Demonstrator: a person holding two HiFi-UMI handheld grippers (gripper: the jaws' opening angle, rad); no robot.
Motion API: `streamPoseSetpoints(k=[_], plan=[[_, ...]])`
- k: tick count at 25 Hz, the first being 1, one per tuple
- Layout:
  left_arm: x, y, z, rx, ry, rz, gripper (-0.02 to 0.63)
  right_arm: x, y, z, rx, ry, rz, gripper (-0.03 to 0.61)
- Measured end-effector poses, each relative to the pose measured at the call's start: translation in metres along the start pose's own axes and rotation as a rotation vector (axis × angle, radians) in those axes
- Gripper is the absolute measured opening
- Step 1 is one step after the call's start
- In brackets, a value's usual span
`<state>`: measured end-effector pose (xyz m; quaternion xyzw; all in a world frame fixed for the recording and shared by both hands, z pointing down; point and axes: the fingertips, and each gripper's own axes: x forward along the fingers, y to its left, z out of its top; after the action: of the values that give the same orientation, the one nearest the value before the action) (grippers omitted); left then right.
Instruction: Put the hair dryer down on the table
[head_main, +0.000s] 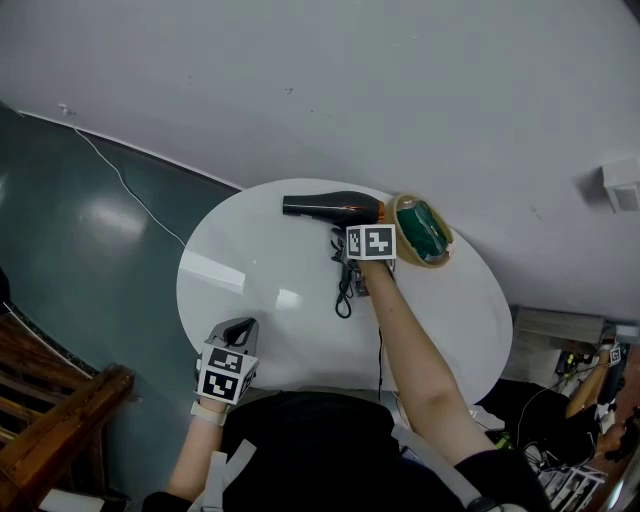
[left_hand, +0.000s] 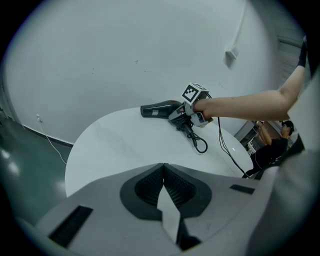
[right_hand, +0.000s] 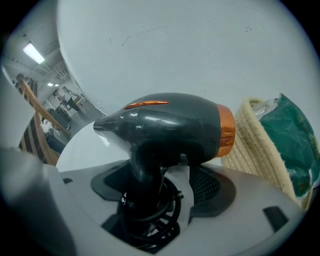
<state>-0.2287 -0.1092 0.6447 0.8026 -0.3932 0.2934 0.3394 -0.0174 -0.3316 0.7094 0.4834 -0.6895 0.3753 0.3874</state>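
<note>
A black hair dryer (head_main: 330, 208) with an orange band lies near the far edge of the round white table (head_main: 260, 290), nozzle pointing left. Its handle runs back between the jaws of my right gripper (head_main: 358, 262). In the right gripper view the hair dryer (right_hand: 170, 125) fills the middle. Its handle sits against the left pad, with a gap to the right pad, so my right gripper (right_hand: 160, 180) is open. The bundled black cord (head_main: 343, 295) trails from the handle toward me. My left gripper (head_main: 232, 335) hovers at the table's near left edge, shut and empty (left_hand: 163, 167).
A woven basket (head_main: 443, 250) holding a green packet (head_main: 425, 228) stands right beside the dryer's back end. A thin black cable (head_main: 380, 350) hangs under my right arm. A wooden railing (head_main: 50, 420) is at the lower left, and a white wire (head_main: 120, 180) lies on the floor.
</note>
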Motion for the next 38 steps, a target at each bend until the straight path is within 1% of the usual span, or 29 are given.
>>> streamPoseSetpoints(k=[4, 7, 10, 15, 23, 27, 31, 33, 34, 35, 36, 38], plan=[[0.001, -0.004, -0.002, 0.000, 0.001, -0.006, 0.009, -0.003, -0.005, -0.002, 0.006, 0.005, -0.019, 0.377], [0.000, -0.008, -0.004, 0.003, 0.004, -0.012, 0.009, -0.007, -0.005, -0.003, 0.004, -0.001, -0.019, 0.382], [-0.002, -0.010, -0.005, 0.006, 0.003, -0.011, 0.009, -0.012, -0.004, -0.003, 0.014, -0.010, -0.002, 0.382], [-0.004, -0.016, -0.006, 0.021, 0.003, -0.013, 0.009, -0.026, 0.003, -0.005, 0.040, -0.038, 0.061, 0.382], [-0.005, -0.032, -0.001, 0.053, -0.013, -0.005, 0.009, -0.058, 0.010, -0.013, 0.089, -0.132, 0.145, 0.380], [-0.006, -0.046, 0.002, 0.079, -0.016, -0.004, 0.009, -0.083, 0.011, -0.019, 0.138, -0.187, 0.202, 0.380], [-0.006, -0.061, 0.008, 0.115, -0.024, -0.008, 0.009, -0.110, 0.012, -0.026, 0.180, -0.246, 0.279, 0.376], [-0.006, -0.070, 0.015, 0.134, -0.036, -0.011, 0.009, -0.125, 0.011, -0.031, 0.174, -0.273, 0.296, 0.353], [-0.007, -0.075, 0.020, 0.142, -0.043, -0.012, 0.009, -0.133, 0.010, -0.033, 0.167, -0.288, 0.296, 0.322], [-0.007, -0.079, 0.024, 0.148, -0.053, -0.013, 0.009, -0.142, 0.008, -0.036, 0.161, -0.304, 0.294, 0.270], [-0.007, -0.083, 0.029, 0.153, -0.064, -0.013, 0.009, -0.151, 0.006, -0.038, 0.156, -0.322, 0.293, 0.234], [-0.008, -0.091, 0.040, 0.162, -0.092, -0.013, 0.009, -0.169, 0.003, -0.042, 0.149, -0.357, 0.295, 0.193]])
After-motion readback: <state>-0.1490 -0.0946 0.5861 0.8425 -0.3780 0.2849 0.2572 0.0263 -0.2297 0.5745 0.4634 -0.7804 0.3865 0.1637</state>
